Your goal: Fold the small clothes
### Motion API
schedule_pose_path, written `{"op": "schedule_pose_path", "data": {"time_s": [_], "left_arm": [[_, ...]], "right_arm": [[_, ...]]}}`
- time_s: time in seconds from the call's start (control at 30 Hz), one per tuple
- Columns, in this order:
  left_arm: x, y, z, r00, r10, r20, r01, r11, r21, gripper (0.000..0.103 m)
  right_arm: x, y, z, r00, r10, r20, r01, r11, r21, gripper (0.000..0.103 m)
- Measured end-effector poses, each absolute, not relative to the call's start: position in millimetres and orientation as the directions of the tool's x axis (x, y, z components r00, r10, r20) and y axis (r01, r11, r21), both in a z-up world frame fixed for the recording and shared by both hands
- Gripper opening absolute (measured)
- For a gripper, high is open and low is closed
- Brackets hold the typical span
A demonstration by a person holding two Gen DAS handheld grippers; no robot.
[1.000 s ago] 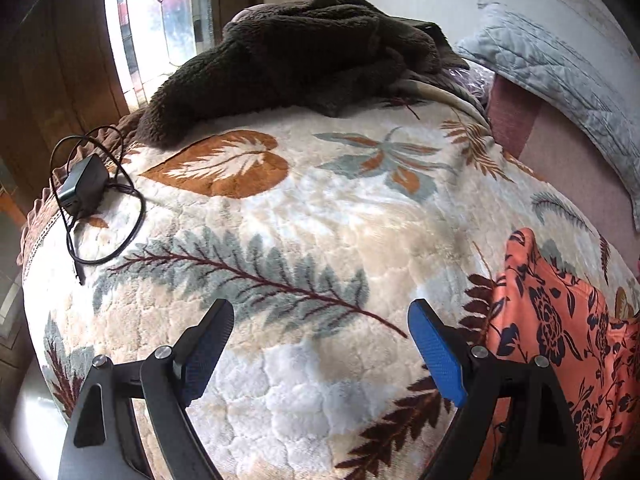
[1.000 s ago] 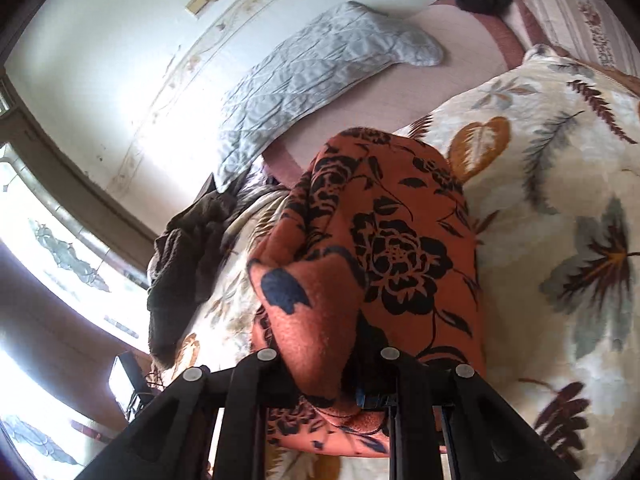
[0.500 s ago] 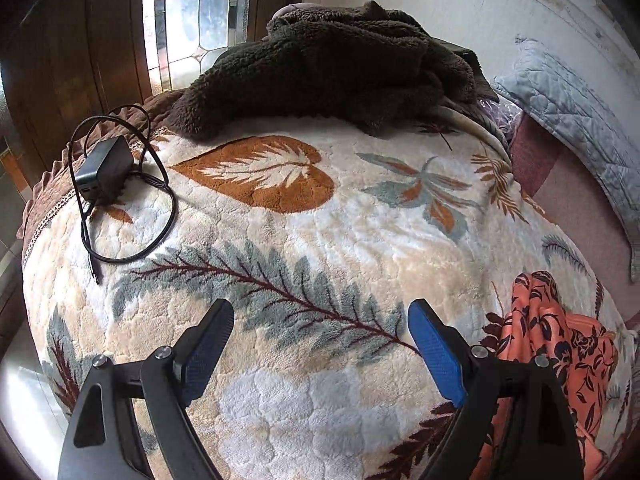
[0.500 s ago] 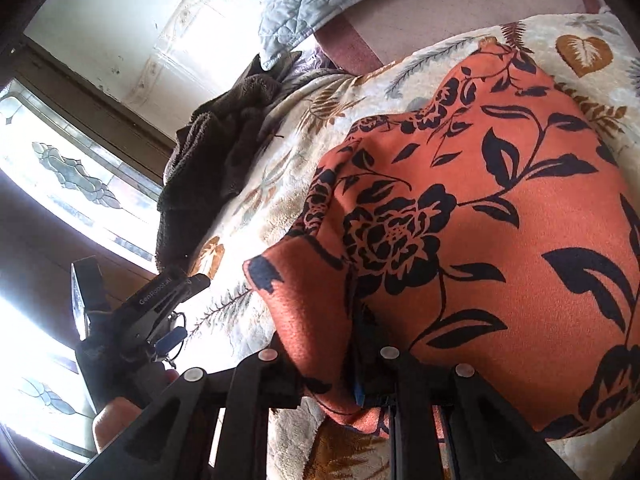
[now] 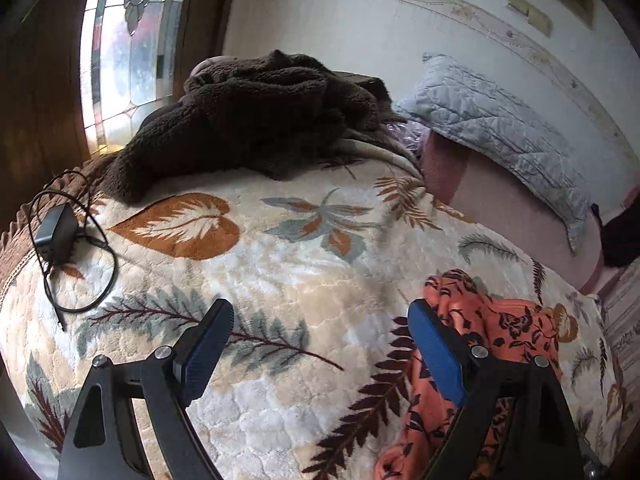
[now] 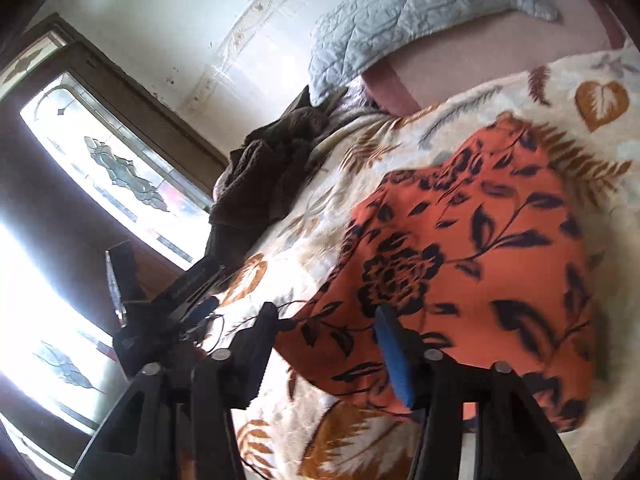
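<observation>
An orange garment with black flowers (image 6: 472, 264) lies spread on the leaf-patterned blanket (image 6: 600, 208). My right gripper (image 6: 324, 340) is open just above its near edge, holding nothing. In the left wrist view the same garment (image 5: 492, 320) lies bunched at the lower right, beside and partly behind the right finger. My left gripper (image 5: 320, 340) is open and empty above the blanket (image 5: 304, 264). The left gripper also shows in the right wrist view (image 6: 176, 300), to the left of the garment.
A dark brown fleece (image 5: 260, 116) is heaped at the far side of the bed. A black charger with its cable (image 5: 56, 232) lies at the left edge. A grey quilted pillow (image 5: 500, 128) leans on the wall, with a window (image 5: 120, 40) at the left.
My right gripper has opened and let go of the orange garment, which now lies spread on the blanket. The left gripper has turned right, bringing more of the garment into view.
</observation>
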State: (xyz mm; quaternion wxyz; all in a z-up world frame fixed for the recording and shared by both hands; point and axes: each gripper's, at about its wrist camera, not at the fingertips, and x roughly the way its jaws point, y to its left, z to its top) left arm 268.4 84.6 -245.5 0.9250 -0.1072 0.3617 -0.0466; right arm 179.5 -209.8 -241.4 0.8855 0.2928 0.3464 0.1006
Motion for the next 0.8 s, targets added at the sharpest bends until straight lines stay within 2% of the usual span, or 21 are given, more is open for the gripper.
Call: {"op": "schedule_pose_path", "data": {"time_s": [0.07,0.17,0.27,0.4,0.47,0.5,0.7,0.8], "left_arm": [[256,62,-239,0.736,-0.250,-0.629,0.131,0.964,-0.230,0.089],[238,28,-236,0.721,-0.319,-0.615,0.269,0.947,-0.176,0.089],[232,-2,-250,0.704,-0.239,-0.668,0.295,0.955,-0.031,0.089],[249,-12,-293,0.602,-0.047,-0.797,0.242,0.962,0.126,0.089],[255,-3,-307,0.554,-0.042,-0.831,0.223,0.970,0.099,0.091],[256,1,-306,0.551,-0.059,-0.832,0.216,0.974,0.074,0.091],[248,-4,-305,0.588,-0.035,-0.808,0.236,0.963,0.129,0.091],[249,-6,-305,0.594,-0.027,-0.804,0.238,0.961,0.143,0.091]], "right_arm": [[170,-228,-235,0.758,0.302,-0.578,0.067,0.846,0.530,0.039],[158,-256,-236,0.765,0.248,-0.594,0.133,0.842,0.523,0.039],[157,-269,-242,0.752,0.225,-0.619,0.172,0.840,0.514,0.039],[165,-271,-271,0.660,0.243,-0.711,0.209,0.850,0.484,0.039],[168,-272,-288,0.619,0.251,-0.744,0.216,0.856,0.469,0.034],[168,-275,-292,0.616,0.252,-0.746,0.219,0.855,0.470,0.028],[176,-287,-285,0.580,0.308,-0.754,0.164,0.863,0.478,0.027],[190,-293,-266,0.624,0.265,-0.735,0.144,0.886,0.441,0.027]]}}
